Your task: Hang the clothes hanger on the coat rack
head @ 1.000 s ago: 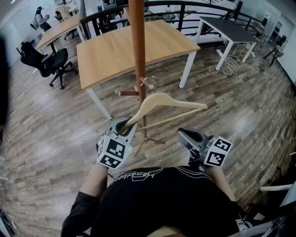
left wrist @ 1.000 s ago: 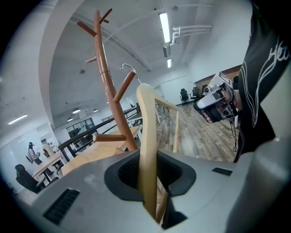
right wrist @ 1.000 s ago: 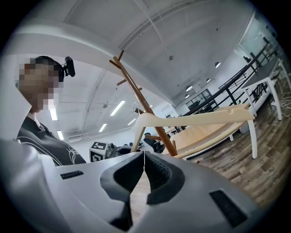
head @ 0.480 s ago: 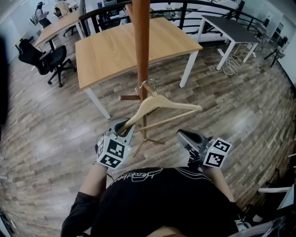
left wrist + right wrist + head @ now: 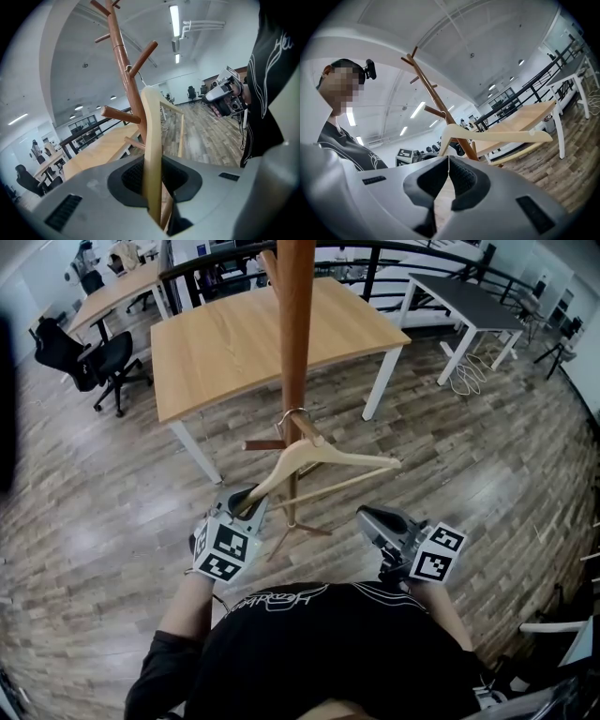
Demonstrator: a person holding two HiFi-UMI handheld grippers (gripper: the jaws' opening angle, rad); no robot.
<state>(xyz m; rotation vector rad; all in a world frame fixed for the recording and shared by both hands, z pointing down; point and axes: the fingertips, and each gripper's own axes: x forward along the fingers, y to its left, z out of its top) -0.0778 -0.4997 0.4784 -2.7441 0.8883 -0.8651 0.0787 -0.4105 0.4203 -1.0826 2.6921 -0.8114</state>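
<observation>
Wooden table [image 5: 262,343], black office chair [image 5: 89,362], grey table [image 5: 464,298]

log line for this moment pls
left gripper: shut on hanger | right gripper: shut, empty | hook: at rack, seating unclear

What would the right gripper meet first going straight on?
Probably the wooden hanger, which crosses just ahead of the right gripper; the coat rack pole stands behind it. Depth is unclear.
</observation>
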